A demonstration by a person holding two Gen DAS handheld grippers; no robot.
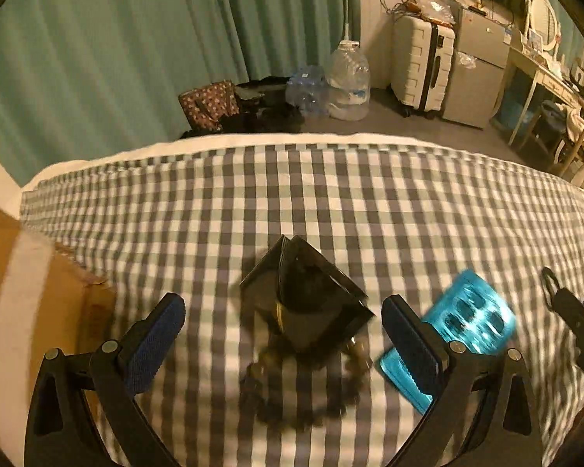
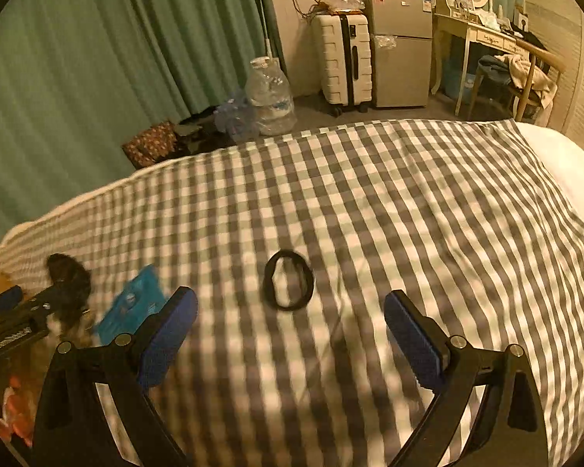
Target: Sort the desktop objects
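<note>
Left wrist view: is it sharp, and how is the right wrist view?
Left wrist view: warm dim light, the black box and blue case are motion-blurred. Right wrist view: the black ring is fairly sharp, the checked cloth bends from fisheye distortion.

Left wrist view low and close over checked bedcover [image 1: 370, 202], facing curtains [image 1: 116, 46], right wrist view beside it, both sharing blue case [image 1: 467, 311], suitcase [image 2: 346, 58].

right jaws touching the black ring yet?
Apart. Right wrist view shows the right gripper open, with checkered cloth visible between its pads and the black ring ahead.
</note>
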